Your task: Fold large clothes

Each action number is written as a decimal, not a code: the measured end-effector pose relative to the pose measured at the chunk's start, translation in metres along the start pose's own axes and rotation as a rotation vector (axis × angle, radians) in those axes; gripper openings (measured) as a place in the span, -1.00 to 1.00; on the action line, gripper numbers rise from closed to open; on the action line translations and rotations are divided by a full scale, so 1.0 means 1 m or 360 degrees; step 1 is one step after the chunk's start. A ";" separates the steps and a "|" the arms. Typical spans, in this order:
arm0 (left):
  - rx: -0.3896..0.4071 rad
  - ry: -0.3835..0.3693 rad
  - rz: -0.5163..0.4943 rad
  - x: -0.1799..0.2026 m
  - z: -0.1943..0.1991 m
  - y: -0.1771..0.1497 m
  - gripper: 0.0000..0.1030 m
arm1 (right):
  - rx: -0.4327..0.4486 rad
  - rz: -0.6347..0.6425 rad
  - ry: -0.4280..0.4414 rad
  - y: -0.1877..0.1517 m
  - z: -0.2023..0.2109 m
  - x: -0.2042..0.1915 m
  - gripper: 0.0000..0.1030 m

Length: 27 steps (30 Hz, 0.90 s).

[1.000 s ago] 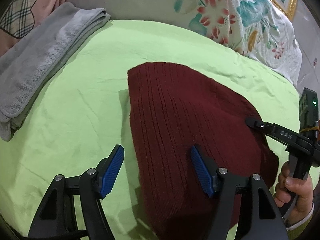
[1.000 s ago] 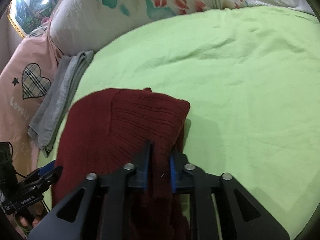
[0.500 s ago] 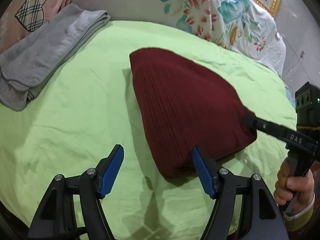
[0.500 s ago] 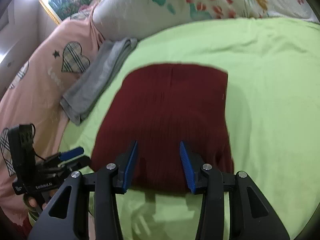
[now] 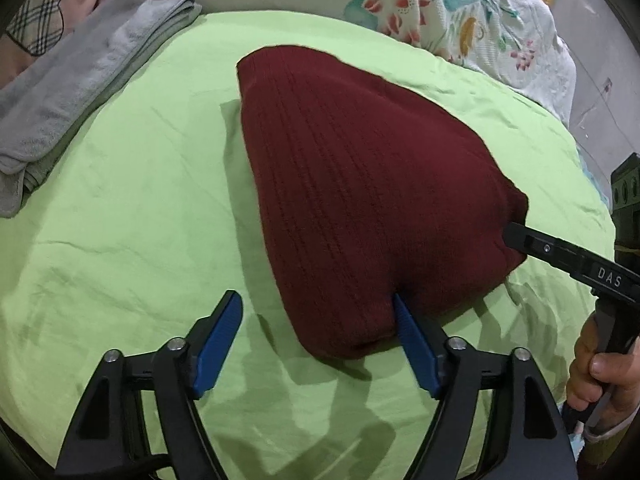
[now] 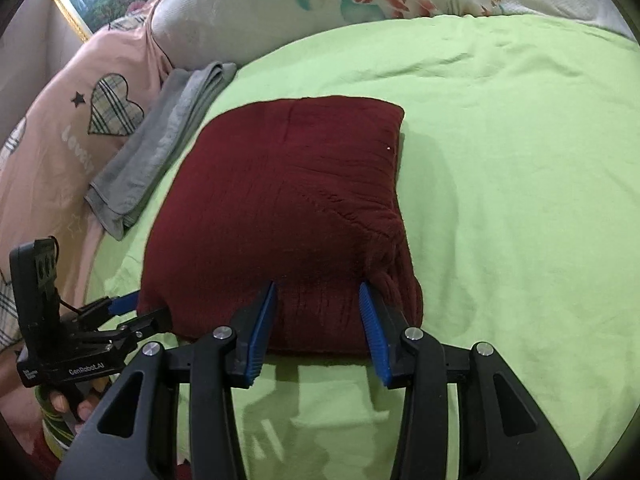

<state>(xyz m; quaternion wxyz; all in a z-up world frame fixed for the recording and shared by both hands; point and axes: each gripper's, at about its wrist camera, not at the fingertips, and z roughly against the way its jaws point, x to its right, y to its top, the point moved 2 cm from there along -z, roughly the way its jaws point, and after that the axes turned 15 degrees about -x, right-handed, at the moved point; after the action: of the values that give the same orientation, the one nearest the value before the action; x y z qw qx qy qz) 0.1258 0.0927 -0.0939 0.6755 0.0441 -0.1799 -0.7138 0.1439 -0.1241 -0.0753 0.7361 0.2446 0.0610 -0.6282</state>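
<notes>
A dark red ribbed sweater (image 5: 360, 184) (image 6: 288, 208) lies folded into a thick pad on the green bed sheet (image 5: 132, 200). My left gripper (image 5: 316, 300) sits at its near corner. Its jaws are opening, and the corner lies loosely between the blue pads (image 5: 218, 336) without being pinched. My right gripper (image 6: 318, 286) stands open at the sweater's near edge, which lies between its fingers without being squeezed. In the left wrist view, the right gripper (image 5: 520, 240) touches the sweater's right corner, with a hand (image 5: 596, 364) on its handle. The left gripper (image 6: 132, 312) shows at the sweater's left corner in the right wrist view.
A folded grey towel (image 5: 80, 92) (image 6: 160, 148) lies left of the sweater. A floral pillow (image 5: 440, 8) (image 6: 320, 8) lines the far side. A pink quilt with a plaid heart (image 6: 114, 106) lies at the left. Bare green sheet (image 6: 520, 184) stretches to the right.
My right gripper let go of the sweater fold it was pinching, and its jaws opened. The sweater dropped flat into a folded pad. Both grippers drew back to its near edge.
</notes>
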 end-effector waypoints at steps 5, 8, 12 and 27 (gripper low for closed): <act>0.0018 -0.0022 0.0021 -0.003 0.002 -0.002 0.56 | -0.0024 -0.0032 0.0008 -0.001 -0.009 0.006 -0.15; 0.0029 -0.0007 0.0024 -0.003 0.006 -0.006 0.56 | -0.0012 -0.0026 0.0004 -0.002 -0.002 0.002 -0.15; 0.0040 -0.0062 0.0031 -0.001 0.012 -0.004 0.53 | -0.0010 -0.0026 -0.0001 -0.003 0.000 0.001 -0.14; -0.0063 -0.0506 0.0091 -0.004 -0.018 0.015 0.01 | 0.0012 -0.0121 0.0028 0.000 -0.005 0.025 -0.51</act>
<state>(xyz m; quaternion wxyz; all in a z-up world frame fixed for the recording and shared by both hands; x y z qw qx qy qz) 0.1462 0.0922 -0.1064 0.6592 -0.0880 -0.2715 -0.6957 0.1505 -0.1445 -0.0895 0.7101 0.2504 0.0745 -0.6539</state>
